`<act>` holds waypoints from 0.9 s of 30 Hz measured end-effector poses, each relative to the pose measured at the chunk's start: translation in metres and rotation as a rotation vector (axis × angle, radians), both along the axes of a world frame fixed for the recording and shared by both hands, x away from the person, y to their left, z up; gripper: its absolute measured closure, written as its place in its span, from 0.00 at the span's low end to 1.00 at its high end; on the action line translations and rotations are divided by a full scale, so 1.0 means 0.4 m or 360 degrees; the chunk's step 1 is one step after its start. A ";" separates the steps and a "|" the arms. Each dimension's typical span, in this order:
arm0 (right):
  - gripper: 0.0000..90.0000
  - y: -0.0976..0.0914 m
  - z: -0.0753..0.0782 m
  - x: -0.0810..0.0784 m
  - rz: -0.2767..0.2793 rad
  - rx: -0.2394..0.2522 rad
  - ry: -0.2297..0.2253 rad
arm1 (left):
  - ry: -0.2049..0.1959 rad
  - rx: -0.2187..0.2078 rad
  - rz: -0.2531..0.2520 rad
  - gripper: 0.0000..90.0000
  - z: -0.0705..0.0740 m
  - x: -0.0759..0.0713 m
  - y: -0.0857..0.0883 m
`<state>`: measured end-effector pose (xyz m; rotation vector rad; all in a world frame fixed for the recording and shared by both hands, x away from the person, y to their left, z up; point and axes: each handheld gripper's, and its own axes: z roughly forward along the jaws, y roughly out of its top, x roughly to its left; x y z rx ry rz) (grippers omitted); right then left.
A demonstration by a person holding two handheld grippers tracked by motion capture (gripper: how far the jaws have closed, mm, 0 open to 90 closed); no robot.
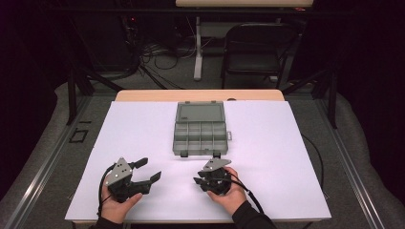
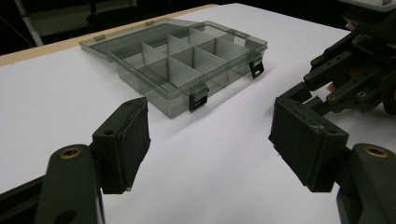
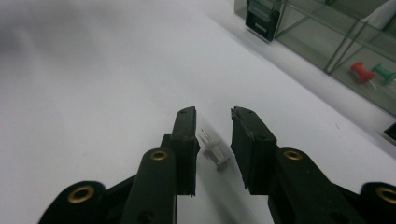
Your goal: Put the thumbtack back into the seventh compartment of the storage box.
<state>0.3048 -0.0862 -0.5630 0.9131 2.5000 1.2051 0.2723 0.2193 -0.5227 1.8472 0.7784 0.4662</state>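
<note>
White sheet [image 1: 267, 143] on table, dark room w/ chair [image 1: 253, 47]; left claw [image 1: 145, 172] apart, right claw [image 3: 212, 122] apart round white pushpin [image 3: 214, 150].

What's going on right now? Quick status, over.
Left gripper open, idle. Right gripper open around white pushpin lying on the sheet, not touching. Organizer box open; red pushpin and green pushpin inside. Nothing in the way.

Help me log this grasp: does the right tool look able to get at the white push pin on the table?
Probably yes: the white push pin lies between the right tool's jaws, untouched on the bare table, with nothing blocking.
</note>
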 end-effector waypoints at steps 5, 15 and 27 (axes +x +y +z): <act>0.81 0.006 -0.005 -0.001 0.0017 -0.0014 0.0008 | -0.0003 0.0002 -0.0001 0.31 0.000 0.001 0.001; 0.90 0.011 -0.007 -0.006 0.0010 -0.0049 -0.0002 | 0.0001 0.0001 0.0000 0.31 0.000 0.001 0.000; 0.93 0.011 -0.007 -0.006 -0.0004 -0.0030 0.0026 | 0.0002 -0.0001 -0.0001 0.31 -0.001 0.002 0.000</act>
